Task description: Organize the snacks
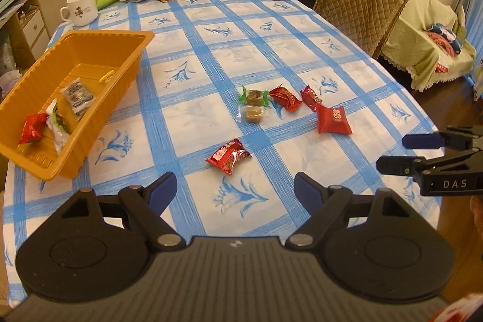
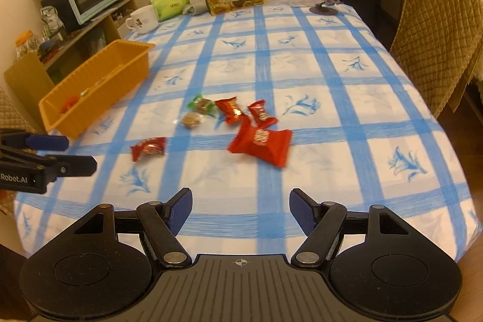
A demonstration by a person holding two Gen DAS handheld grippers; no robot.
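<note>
Both jaws spread, empty: left gripper (image 1: 235, 189) and right gripper (image 2: 240, 205) hover short of the snacks (image 1: 291, 107), which lie loose right of the bin (image 1: 126, 71), likely awaiting transfer into it.

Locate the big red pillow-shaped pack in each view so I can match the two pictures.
Left wrist: the big red pack lies right of centre, at the right end of the loose snacks.
Right wrist: the same pack lies just right of centre, nearest of the cluster, slightly blurred.
Shared landmark: the orange tray sits to the left of the pack in both views.
</note>
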